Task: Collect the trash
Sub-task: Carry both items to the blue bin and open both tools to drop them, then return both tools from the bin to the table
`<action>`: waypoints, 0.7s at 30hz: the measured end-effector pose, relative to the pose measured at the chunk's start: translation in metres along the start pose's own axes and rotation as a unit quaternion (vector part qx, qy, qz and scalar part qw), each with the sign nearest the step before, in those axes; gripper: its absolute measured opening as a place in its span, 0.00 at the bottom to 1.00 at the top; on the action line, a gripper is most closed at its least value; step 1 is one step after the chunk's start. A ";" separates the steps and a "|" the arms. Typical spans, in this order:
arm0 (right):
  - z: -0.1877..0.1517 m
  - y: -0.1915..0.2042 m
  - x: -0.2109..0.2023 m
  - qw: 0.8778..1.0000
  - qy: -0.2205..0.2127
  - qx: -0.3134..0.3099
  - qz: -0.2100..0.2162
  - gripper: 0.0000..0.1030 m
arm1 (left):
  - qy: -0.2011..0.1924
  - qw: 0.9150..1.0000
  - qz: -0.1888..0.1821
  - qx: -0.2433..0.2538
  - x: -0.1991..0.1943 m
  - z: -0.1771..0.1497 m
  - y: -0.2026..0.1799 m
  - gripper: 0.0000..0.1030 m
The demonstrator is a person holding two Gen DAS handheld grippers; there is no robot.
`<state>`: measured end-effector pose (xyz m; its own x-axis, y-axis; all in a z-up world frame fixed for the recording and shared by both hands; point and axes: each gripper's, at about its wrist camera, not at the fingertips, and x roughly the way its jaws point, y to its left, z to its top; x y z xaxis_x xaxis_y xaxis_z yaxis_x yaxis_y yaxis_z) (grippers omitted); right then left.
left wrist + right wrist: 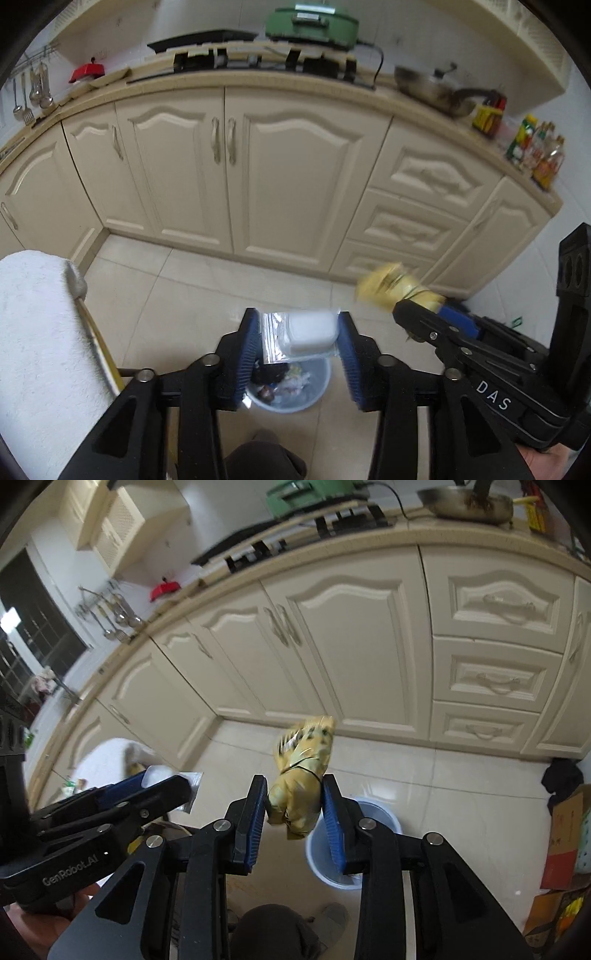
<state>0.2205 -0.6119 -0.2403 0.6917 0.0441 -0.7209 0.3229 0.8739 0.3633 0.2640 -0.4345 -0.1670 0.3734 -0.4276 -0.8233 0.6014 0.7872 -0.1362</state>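
My left gripper (297, 325) is shut on a clear plastic packet (301, 338) with a white block and a silvery foil edge, held above a pale blue trash bin (317, 387) that holds crumpled scraps. My right gripper (294, 786) is shut on a crumpled yellow snack bag (301, 779), held above the floor just left of the same bin (380, 816). In the left wrist view the right gripper (417, 301) comes in from the right with the yellow bag (391, 290). In the right wrist view the left gripper (166, 781) shows at the left.
Cream kitchen cabinets (240, 166) run along the back under a counter with a stove (258, 59), a green appliance (310, 22) and a pan (432, 88). A white cloth-covered surface (33, 332) stands at the left. Cardboard boxes (569, 830) sit at the right.
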 end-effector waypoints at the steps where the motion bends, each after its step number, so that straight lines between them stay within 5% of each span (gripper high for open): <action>1: 0.000 -0.004 0.007 1.000 0.006 0.004 -0.002 0.51 | 0.007 1.000 0.003 -0.002 0.009 0.006 0.001 0.69; 3: -0.001 -0.013 0.016 1.000 0.017 0.014 -0.010 0.63 | 0.005 1.000 0.020 -0.010 0.025 0.020 0.002 0.86; 6: -0.005 -0.027 0.020 0.999 0.020 0.038 -0.011 0.72 | 0.002 1.000 0.028 -0.006 0.029 0.022 0.004 0.89; 10: -0.006 -0.031 0.011 0.998 0.010 0.052 -0.018 1.00 | -0.016 0.999 0.044 -0.012 0.011 0.009 0.008 0.95; 21: 0.005 0.015 -0.029 0.999 -0.023 0.030 -0.022 1.00 | -0.105 0.992 0.064 -0.030 -0.105 -0.047 0.030 0.99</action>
<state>0.2091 -0.6023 -0.2110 0.7043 -0.0182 -0.7097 0.3918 0.8436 0.3672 0.2093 -0.3448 -0.1105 0.5865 -0.4001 -0.7042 0.4989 0.8634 -0.0751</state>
